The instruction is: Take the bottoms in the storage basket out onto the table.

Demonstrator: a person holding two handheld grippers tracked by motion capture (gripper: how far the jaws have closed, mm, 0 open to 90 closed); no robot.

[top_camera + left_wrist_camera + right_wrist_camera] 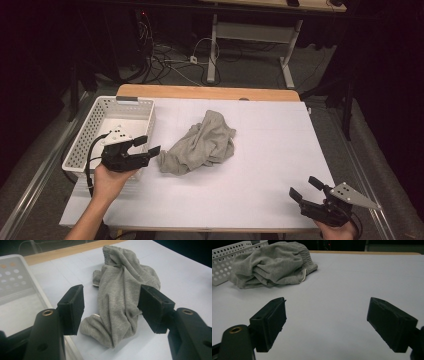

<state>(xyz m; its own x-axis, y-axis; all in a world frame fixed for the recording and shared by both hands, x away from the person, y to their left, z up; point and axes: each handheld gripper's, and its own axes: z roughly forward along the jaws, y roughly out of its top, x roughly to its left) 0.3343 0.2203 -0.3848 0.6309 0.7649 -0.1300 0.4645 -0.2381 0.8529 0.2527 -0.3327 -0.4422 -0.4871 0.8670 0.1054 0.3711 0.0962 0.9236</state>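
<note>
**Left hand-held gripper lining up on the near-left end of the crumpled garment**

The grey garment (200,144) is lying in a crumpled heap near the middle of the worktop (280,150), a little left of centre. Its long axis is running diagonally, from a near-left end up to a far-right end where a gathered waistband seems to be showing. In the right gripper view a pale drawstring (304,275) is hanging out of the folds.

The left hand-held gripper (147,145) is sitting just beside that near-left end, pointing right towards it, with its jaws spread and nothing pinched between them. In the left gripper view the cloth is lying straight ahead between the two black pads (72,307), framed by them but, as far as I can tell, not yet pressed. The garment therefore lies to the right and slightly farther off from this tool.

The right hand-held gripper (306,189) is resting at the near-right corner of the worktop, well apart from the garment, jaws also spread wide and empty, aimed far-left across bare surface. The left hand is clearly the nearer one, so the coming pick looks like its job: a short push right onto the nearest fold, then closing.

The white perforated basket (95,125) is standing at the far-left of the worktop, just left of the left hand. What shows of its inside is holding no cloth, though the grey plate and hand are covering part of it.
</note>
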